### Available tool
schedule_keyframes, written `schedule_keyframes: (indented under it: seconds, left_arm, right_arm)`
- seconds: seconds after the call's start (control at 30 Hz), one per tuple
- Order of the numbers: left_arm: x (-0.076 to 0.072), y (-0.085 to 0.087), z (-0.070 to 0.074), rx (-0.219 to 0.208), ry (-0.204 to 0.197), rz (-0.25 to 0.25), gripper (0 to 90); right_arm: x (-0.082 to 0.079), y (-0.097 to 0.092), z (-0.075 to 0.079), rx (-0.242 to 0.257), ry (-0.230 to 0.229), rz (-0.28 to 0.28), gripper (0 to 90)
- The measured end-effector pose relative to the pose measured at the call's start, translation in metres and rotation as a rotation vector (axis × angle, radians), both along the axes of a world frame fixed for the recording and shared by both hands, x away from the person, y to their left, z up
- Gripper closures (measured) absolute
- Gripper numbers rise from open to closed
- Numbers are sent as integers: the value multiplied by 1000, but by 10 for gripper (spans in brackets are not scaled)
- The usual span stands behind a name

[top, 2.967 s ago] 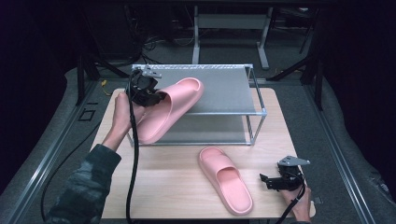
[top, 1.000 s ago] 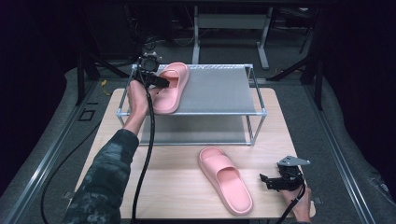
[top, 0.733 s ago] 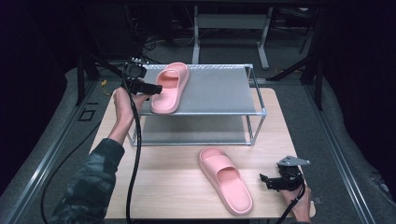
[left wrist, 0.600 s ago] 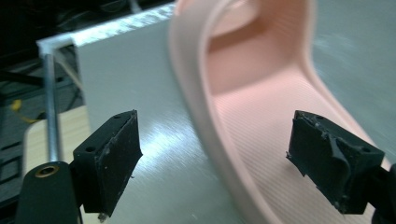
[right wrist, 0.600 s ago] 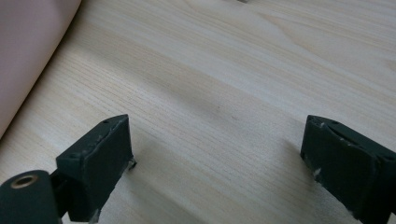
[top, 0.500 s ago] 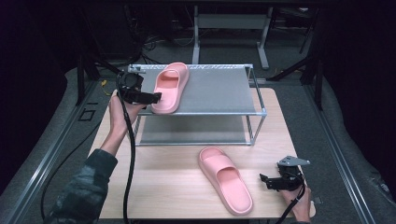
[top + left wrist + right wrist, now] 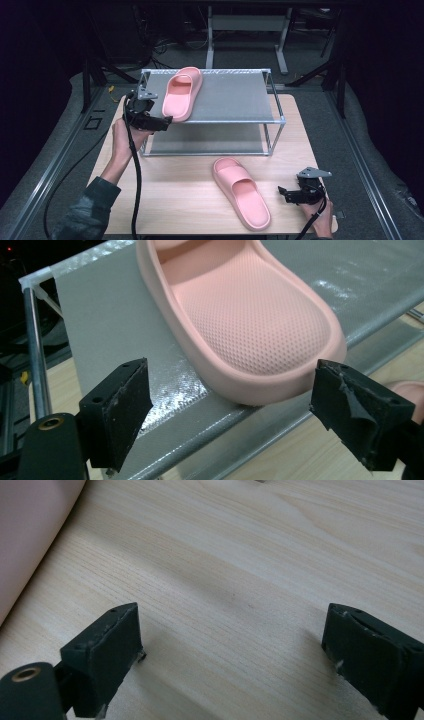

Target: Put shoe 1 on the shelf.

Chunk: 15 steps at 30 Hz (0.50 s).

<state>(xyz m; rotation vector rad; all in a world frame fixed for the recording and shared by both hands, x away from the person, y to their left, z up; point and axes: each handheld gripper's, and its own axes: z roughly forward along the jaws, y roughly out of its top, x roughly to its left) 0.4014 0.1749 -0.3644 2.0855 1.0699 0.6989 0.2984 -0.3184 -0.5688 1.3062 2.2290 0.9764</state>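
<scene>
One pink slipper lies on the top deck of a metal shoe rack, its heel end at the rack's front left edge. My left gripper hovers just off that heel, apart from it. Its jaws have just been opening and stand wide, with nothing between them. The second pink slipper lies on the wooden table in front of the rack. My right gripper rests low on the table to that slipper's right, open and empty, with the slipper's edge off to its left.
The rack has a lower deck under the top one, with thin metal posts at its corners. Bare table wood lies left of the loose slipper. Dark floor, cables and stand legs surround the table.
The left gripper carried the slipper onto the rack's top deck, let it go, and drew back toward the front left corner. The right gripper has stayed put.
</scene>
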Motion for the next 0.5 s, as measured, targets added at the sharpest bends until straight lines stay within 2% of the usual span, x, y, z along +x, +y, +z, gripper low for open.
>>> schedule_keyframes:
  seconds: [0.23, 0.5]
  left_arm:
    - [3, -10, -5, -20, -11, -7, 181]
    - [12, -29, -12, -33, 11, -25, 192]
  right_arm:
    - [0, 0, 1, -7, 7, 3, 83]
    - [0, 0, 1, -7, 7, 2, 83]
